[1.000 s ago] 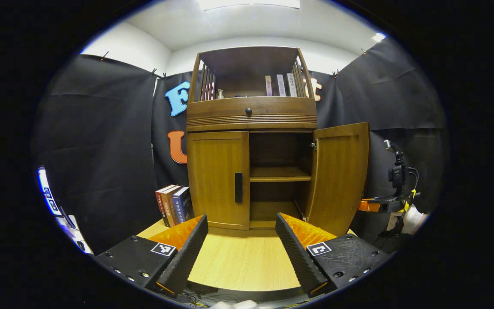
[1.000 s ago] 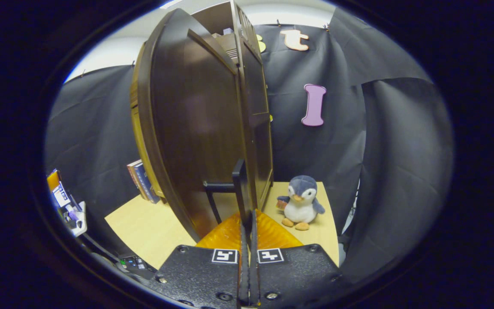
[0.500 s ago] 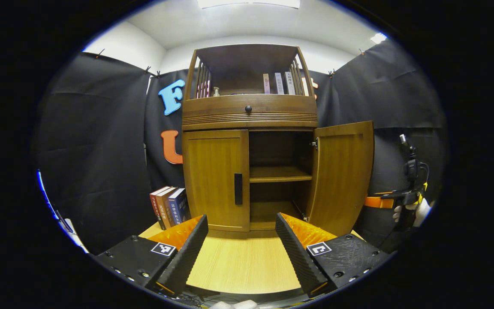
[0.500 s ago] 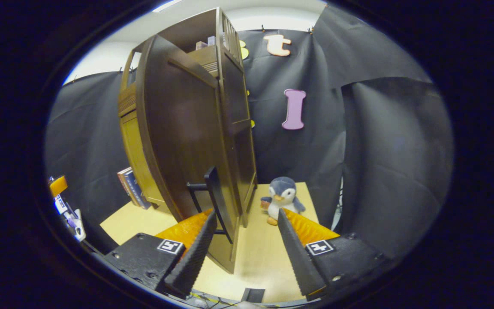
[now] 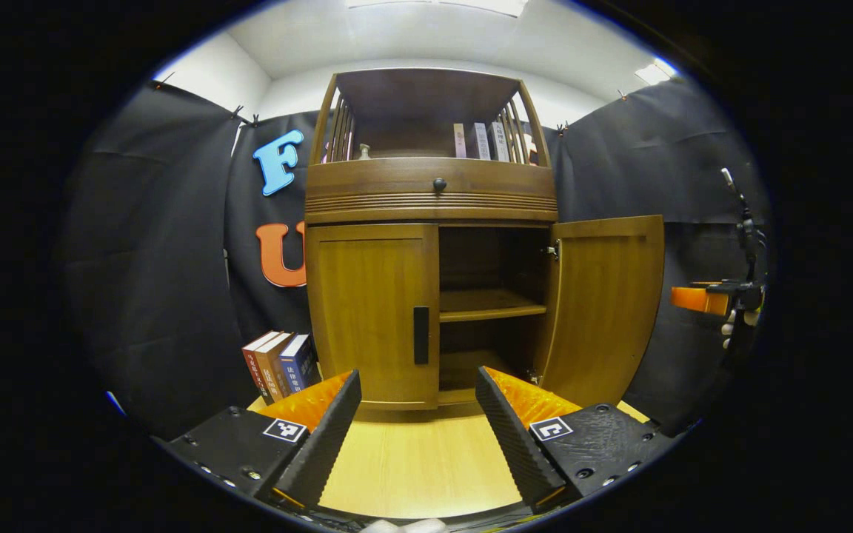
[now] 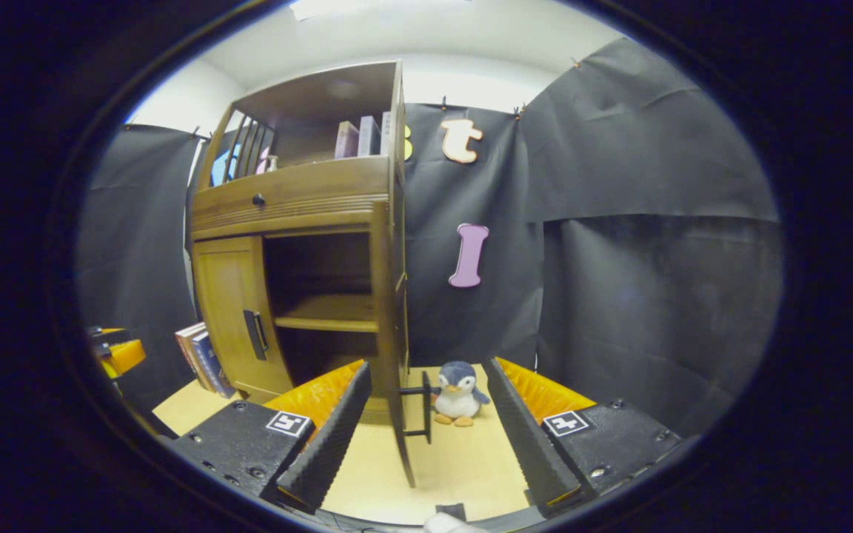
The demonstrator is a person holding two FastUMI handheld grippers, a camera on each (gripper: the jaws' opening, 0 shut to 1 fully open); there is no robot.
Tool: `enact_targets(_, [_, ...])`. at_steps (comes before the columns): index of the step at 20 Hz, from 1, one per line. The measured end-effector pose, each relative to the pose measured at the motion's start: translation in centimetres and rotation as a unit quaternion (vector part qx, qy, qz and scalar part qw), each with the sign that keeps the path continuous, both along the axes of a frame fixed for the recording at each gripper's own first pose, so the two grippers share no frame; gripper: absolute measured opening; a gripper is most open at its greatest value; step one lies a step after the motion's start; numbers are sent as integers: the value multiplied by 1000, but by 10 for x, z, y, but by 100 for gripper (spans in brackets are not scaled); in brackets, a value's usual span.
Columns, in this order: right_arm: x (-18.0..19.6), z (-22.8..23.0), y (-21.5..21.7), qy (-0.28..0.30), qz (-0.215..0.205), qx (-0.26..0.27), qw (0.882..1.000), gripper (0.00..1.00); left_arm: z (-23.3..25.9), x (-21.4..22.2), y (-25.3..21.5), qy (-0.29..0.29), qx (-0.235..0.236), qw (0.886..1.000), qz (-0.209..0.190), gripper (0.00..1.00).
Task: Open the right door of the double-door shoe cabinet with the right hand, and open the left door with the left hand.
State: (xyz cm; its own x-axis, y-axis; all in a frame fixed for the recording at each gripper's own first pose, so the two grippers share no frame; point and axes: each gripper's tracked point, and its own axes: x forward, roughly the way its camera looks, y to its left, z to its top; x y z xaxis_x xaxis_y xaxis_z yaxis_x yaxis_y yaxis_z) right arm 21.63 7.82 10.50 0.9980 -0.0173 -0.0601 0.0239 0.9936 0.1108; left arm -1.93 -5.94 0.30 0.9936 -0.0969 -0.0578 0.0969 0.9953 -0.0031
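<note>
Wooden right door [image 5: 604,311] stands swung outward, left door [image 5: 371,314] closed; both tools gape, released.

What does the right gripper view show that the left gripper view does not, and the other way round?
Right gripper view adds: a penguin toy beside the cabinet, and the right door edge-on with its outer handle. Left gripper view adds: that door's broad inner face and its upper hinge. Both share: the closed left door, the inner shelf and the books standing beside the cabinet.
</note>
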Motion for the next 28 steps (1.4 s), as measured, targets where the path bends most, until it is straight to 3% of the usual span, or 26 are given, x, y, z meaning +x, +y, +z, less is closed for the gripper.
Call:
enact_targets(4, [-1,4,54,-10,-12,19,1000,99,-3,8,36,-9,10,1000,4,94])
enact_targets(8, [-9,-27,95,-2,-28,17,999,99,-14,9,62,-9,18,1000,14,94])
enact_targets(13, [-16,-38,120,27,-17,10,999,100,-12,28,72,-21,25,999,18,94])
enact_targets(28, [-18,-7,110,46,-67,-15,997,100,-2,220,-9,-55,-18,998,-37,94])
